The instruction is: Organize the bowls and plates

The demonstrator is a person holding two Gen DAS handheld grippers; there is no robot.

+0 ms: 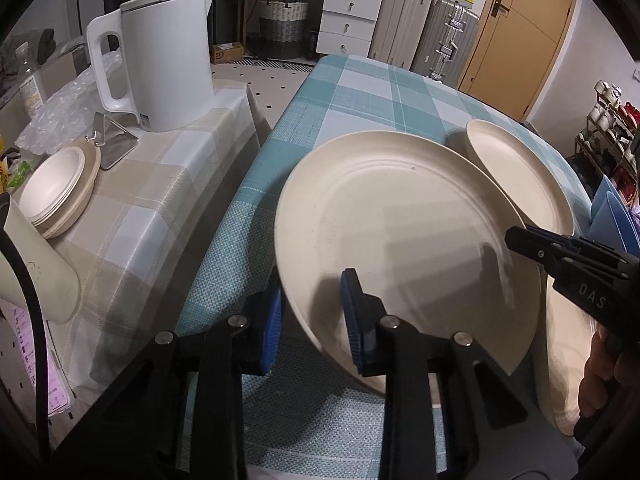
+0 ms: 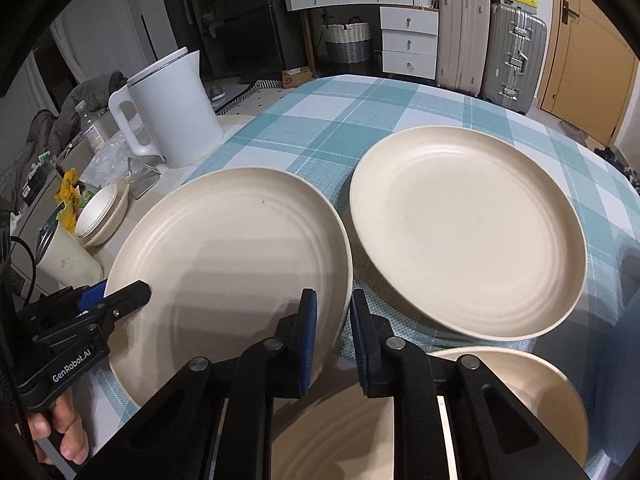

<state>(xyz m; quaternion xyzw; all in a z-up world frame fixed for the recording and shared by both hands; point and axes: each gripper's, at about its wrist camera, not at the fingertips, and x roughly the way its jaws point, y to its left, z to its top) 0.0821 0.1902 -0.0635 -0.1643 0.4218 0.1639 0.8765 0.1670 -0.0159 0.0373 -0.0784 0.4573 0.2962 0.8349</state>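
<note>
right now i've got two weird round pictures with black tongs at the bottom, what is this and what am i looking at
There is no robot here: a person holds a claw in each hand, and each claw carries a wide-angle camera looking along its fingers. One picture is from the left claw, the other from the right claw. Both seem closed on opposite rims of the same cream plate, which looks tilted up off the blue checked tablecloth. A second plate rests on the cloth beyond, and a third plate lies below the right claw. On the side table stand a white kettle, stacked bowls and a cup.
</note>
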